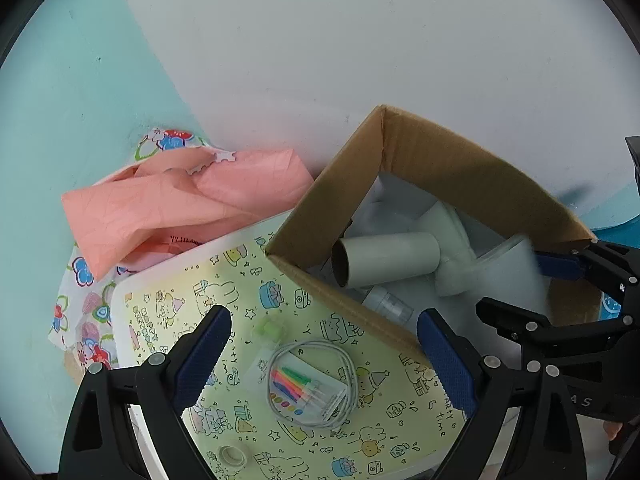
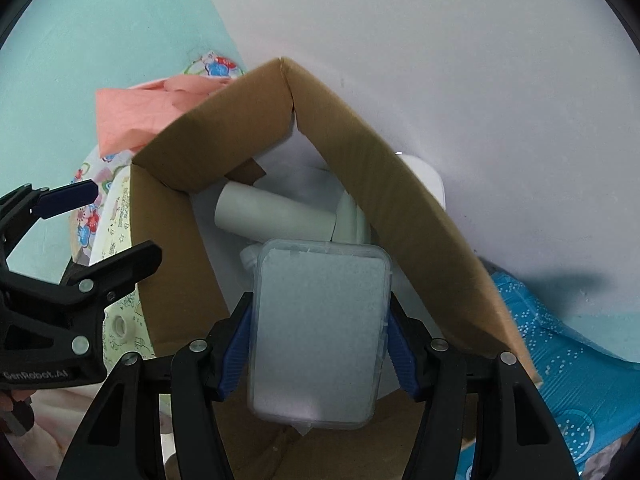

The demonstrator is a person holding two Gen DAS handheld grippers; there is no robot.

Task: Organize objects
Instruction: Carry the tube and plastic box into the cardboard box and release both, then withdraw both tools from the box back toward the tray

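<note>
My right gripper point(image 2: 320, 320) is shut on a clear plastic case point(image 2: 320, 328) and holds it over the open cardboard box point(image 2: 400, 208); the case also shows in the left wrist view point(image 1: 516, 276). In the box lie a cardboard tube point(image 2: 272, 216) and a white pipe fitting point(image 2: 352, 220). My left gripper point(image 1: 324, 336) is open and empty above a yellow patterned tray point(image 1: 224, 292). On the tray lie a coiled white cable point(image 1: 316, 384), a pack of coloured candles point(image 1: 292, 386) and a small tape roll point(image 1: 232, 456).
A pink cloth point(image 1: 176, 204) lies on a flowered cloth point(image 1: 84, 304) behind the tray. A blue dotted sheet point(image 2: 560, 344) lies right of the box. A white wall point(image 1: 360, 40) and a teal surface point(image 1: 60, 120) lie behind.
</note>
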